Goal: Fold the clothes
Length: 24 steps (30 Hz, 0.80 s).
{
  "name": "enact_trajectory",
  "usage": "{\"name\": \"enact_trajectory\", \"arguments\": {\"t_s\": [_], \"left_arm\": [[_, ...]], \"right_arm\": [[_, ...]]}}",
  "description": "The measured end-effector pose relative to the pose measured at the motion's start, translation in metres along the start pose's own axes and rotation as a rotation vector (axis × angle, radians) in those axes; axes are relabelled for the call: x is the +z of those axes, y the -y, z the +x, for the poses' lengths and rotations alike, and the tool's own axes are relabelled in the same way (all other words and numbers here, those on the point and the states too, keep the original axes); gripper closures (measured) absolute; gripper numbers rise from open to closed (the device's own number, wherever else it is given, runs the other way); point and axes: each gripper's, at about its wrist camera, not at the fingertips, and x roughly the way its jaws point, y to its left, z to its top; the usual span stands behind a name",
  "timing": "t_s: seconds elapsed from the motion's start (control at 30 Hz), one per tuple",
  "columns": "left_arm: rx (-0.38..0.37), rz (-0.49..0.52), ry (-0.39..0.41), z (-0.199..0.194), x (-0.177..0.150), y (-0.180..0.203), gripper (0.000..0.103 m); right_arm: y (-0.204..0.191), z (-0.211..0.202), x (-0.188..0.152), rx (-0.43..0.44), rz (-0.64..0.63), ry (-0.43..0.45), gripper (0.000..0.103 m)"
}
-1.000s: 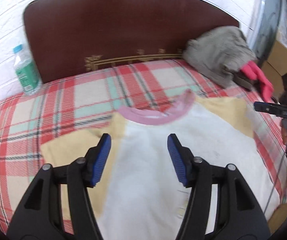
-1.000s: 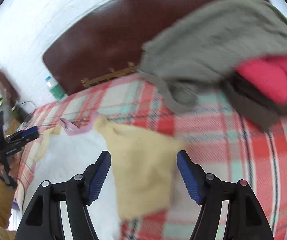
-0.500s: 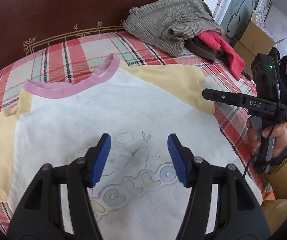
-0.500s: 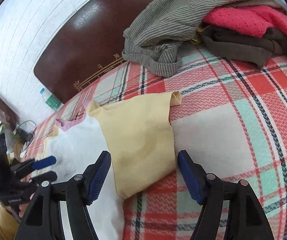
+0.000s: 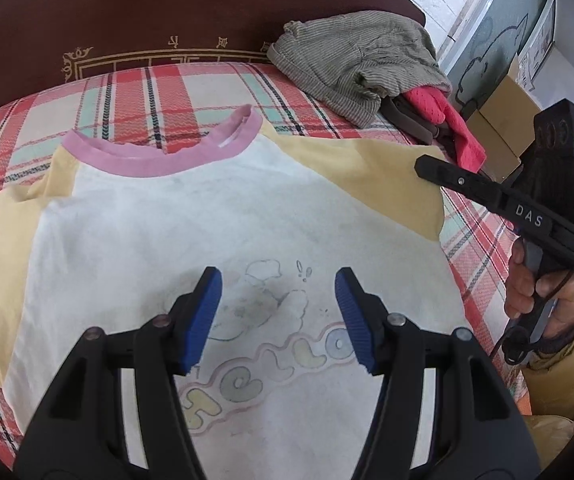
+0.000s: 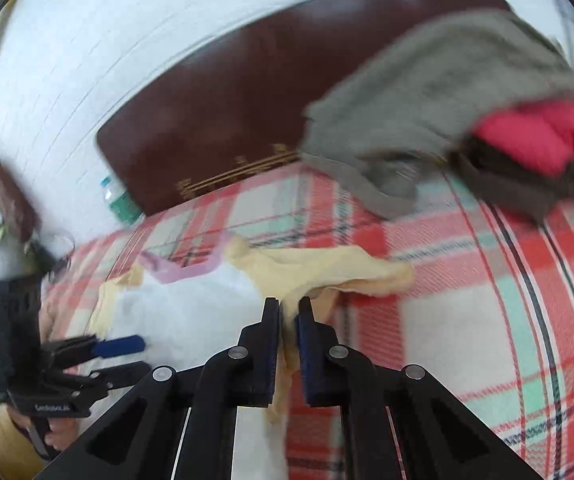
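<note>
A white T-shirt (image 5: 207,216) with yellow sleeves, a pink collar (image 5: 159,152) and a faded print lies face up on the plaid bed. My left gripper (image 5: 279,312) is open and empty, hovering over the chest print. My right gripper (image 6: 289,312) is shut on the shirt's yellow right sleeve (image 6: 327,276), which is lifted and bunched. The right gripper also shows in the left wrist view (image 5: 427,168) at the sleeve's edge. The left gripper shows in the right wrist view (image 6: 123,356), open above the white body (image 6: 191,304).
A pile of grey, brown and pink-red clothes (image 5: 367,68) lies at the bed's far right, by the dark headboard (image 5: 167,12). A plastic bottle (image 6: 121,200) stands at the far left. A cardboard box (image 5: 503,120) stands beyond the right edge of the plaid bedcover (image 5: 167,96).
My right gripper has closed on the yellow sleeve and pulled it up off the bed. My left gripper has stayed open over the chest and shifted slightly.
</note>
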Motion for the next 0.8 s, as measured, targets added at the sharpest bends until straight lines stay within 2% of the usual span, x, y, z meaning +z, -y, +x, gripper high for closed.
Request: {"name": "enact_trajectory", "arguments": {"t_s": [0.1, 0.23, 0.3, 0.37, 0.4, 0.47, 0.6, 0.7, 0.8], "left_arm": [[-0.011, -0.03, 0.01, -0.007, -0.002, -0.01, 0.042], [0.003, -0.076, 0.017, -0.016, -0.009, -0.026, 0.042], [0.006, -0.092, 0.011, -0.019, -0.013, -0.033, 0.042], [0.019, -0.099, 0.007, -0.021, -0.017, -0.039, 0.042], [0.018, -0.103, 0.005, -0.021, -0.019, -0.041, 0.042], [0.013, -0.106, -0.001, -0.021, -0.021, -0.042, 0.042], [-0.001, -0.088, -0.01, -0.017, -0.021, -0.037, 0.042], [-0.001, -0.062, -0.026, -0.01, -0.02, -0.03, 0.042], [0.0, -0.046, -0.037, -0.008, -0.021, -0.025, 0.042]], "right_arm": [[-0.041, 0.019, 0.0, 0.008, -0.123, -0.025, 0.095], [-0.079, 0.056, -0.015, 0.037, -0.242, -0.123, 0.094], [-0.09, 0.064, -0.023, 0.059, -0.285, -0.167, 0.083], [-0.096, 0.064, -0.03, 0.088, -0.309, -0.189, 0.066], [-0.096, 0.059, -0.032, 0.105, -0.31, -0.187, 0.062], [-0.086, 0.041, -0.031, 0.151, -0.289, -0.159, 0.062], [-0.038, 0.008, -0.02, 0.142, -0.136, -0.087, 0.061], [0.001, 0.011, -0.016, 0.008, -0.019, -0.104, 0.06], [0.031, 0.028, -0.015, -0.008, 0.105, -0.135, 0.059]]}}
